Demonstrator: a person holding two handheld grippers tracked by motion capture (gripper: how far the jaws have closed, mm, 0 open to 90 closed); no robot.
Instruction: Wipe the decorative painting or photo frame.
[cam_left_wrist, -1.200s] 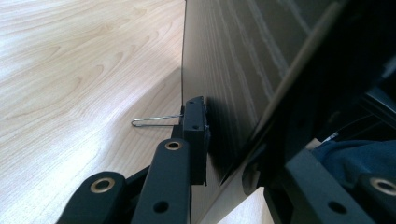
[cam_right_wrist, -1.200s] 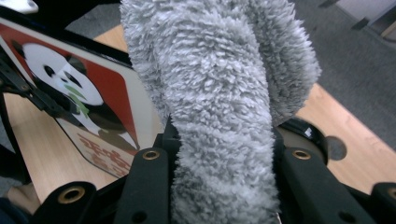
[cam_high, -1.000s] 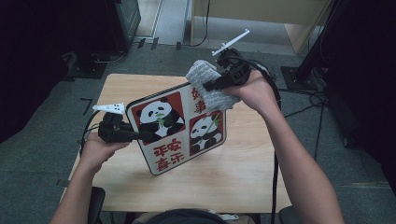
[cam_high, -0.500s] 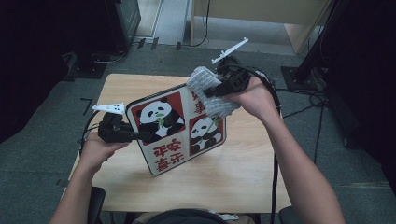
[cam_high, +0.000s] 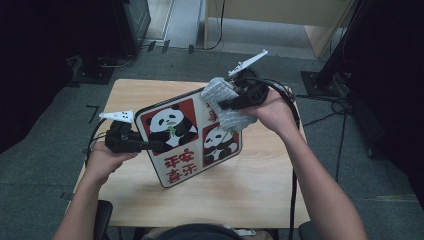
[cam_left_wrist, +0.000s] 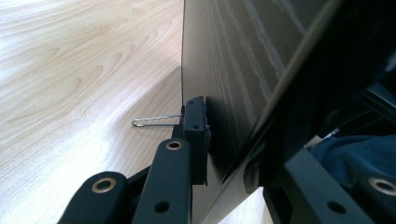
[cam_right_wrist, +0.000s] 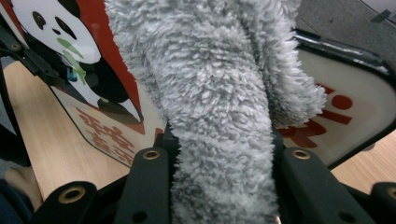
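A person sits at a small wooden table (cam_high: 150, 200) with a gripper in each hand. The left gripper (cam_high: 152, 146) is clamped on the left edge of a panda board (cam_high: 175, 145), a flat panel with two panda pictures on red squares and red characters below. The board stands tilted on its lower edge on the tabletop, picture side toward the person. In the left gripper view the jaws pinch the board's (cam_left_wrist: 224, 70) thin edge from both sides, with its dark back face running up the middle of the frame and a thin wire loop (cam_left_wrist: 156, 121) sticking out beside the jaw.

The right gripper (cam_high: 231, 104) is clenched on a grey fluffy cloth (cam_high: 225, 102), which is bunched between its jaws and pressed against the board's upper right corner. In the right gripper view the cloth (cam_right_wrist: 219, 116) bulges up between the two black jaws and lies over the board's (cam_right_wrist: 107, 116) printed face.
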